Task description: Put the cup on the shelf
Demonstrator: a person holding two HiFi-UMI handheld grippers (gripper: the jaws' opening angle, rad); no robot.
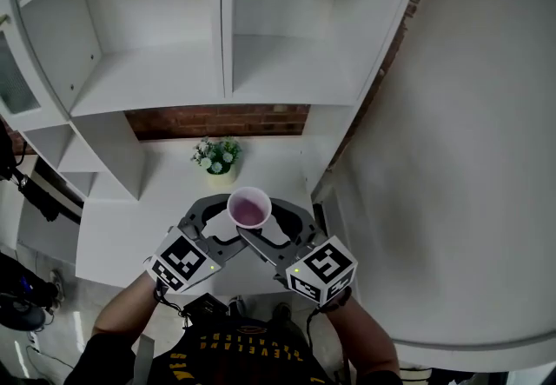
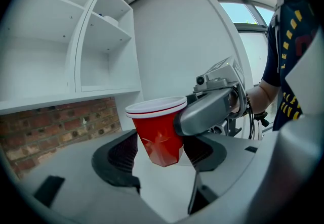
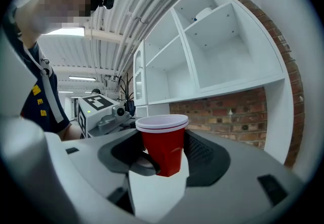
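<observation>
Red plastic cup (image 1: 249, 207) with white rim sits at lower centre of the head view, mouth up, clear of the white counter (image 1: 122, 227) beneath it. It is not on the shelf. In the left gripper view it is mid-frame (image 2: 159, 134), leaning slightly, with creases in its wall. In the right gripper view it is mid-frame (image 3: 164, 147) and close to upright.

Both tongs are on it. The left gripper (image 1: 224, 222) comes in from lower left and the right gripper (image 1: 274, 225) from lower right, and their jaws cross around the cup.
- Left: jaws clamp the cup, ribbed pads against both sides. One grey finger of the right tool lies across the cup's upper right.
- Right: jaws set wide and gripping the cup body between the pads. A dark fingertip of the left tool overlaps the cup's lower left.

Marker cubes are at the bottom of the head view, left (image 1: 180, 260) and right (image 1: 321, 268), with the person's forearms below them.

Small potted plant (image 1: 217, 157) stands on the counter just above the cup in frame, apart from it. A brick strip (image 1: 217, 121) runs behind it. White shelf unit (image 1: 226, 44) fills the upper left and centre, with open compartments. Curved white wall on the right.
</observation>
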